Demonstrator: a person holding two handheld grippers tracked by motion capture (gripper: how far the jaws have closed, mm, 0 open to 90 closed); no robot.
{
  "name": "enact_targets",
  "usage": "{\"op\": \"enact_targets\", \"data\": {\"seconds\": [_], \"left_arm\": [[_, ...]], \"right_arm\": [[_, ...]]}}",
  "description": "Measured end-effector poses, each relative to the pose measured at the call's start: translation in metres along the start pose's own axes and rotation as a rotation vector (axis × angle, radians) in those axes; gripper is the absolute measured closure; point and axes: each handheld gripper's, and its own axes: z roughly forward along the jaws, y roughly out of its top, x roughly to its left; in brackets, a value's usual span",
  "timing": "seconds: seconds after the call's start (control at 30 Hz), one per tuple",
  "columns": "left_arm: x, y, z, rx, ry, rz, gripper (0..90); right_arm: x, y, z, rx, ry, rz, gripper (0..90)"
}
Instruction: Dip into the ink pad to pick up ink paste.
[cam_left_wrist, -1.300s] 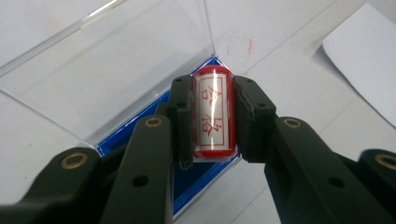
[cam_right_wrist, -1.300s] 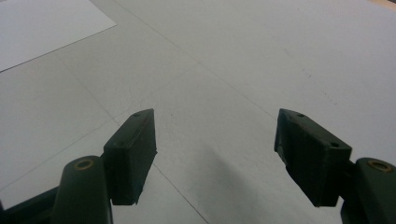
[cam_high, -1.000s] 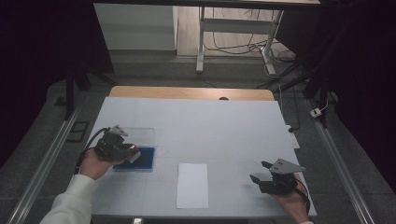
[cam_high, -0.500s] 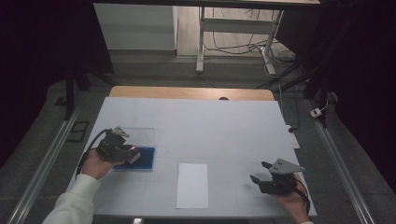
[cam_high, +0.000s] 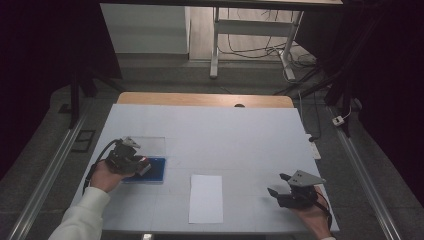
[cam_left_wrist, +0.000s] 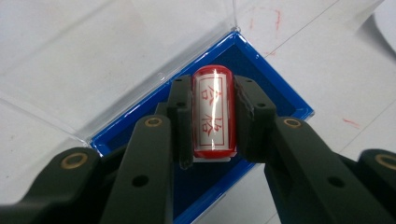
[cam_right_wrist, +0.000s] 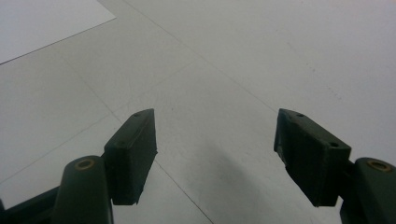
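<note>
Left gripper view looks down on a red stamp (cam_left_wrist: 213, 113) clamped between the pads of the left gripper (cam_left_wrist: 213, 116), its long axis running along the jaws and its printed label facing the camera; beneath it lies the blue ink pad (cam_left_wrist: 273, 91), its clear lid (cam_left_wrist: 116, 51) folded open on the far side; whether the stamp's face touches the pad I cannot tell. High view places the white paper sheet (cam_high: 206, 198) to the right of the pad and nearer the person, between the two hands, so the stamp probably has to travel right and near; the right gripper (cam_high: 285, 192) rests at the near right, jaws wide apart and empty.
</note>
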Motion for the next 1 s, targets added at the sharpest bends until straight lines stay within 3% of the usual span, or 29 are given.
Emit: {"op": "enact_targets", "data": {"seconds": [0.8,1.0], "left_arm": [[0.0012,0.001,0.0018,0.023,-0.008,-0.009,70.1],[0.001,0.0043,0.0018,0.05,-0.007,-0.01,70.2]], "right_arm": [[-0.0001,0.0,0.0003,0.005,0.002,-0.002,29.2],[-0.0007,-0.0002,0.0,0.005,0.001,-0.001,29.3]]}}
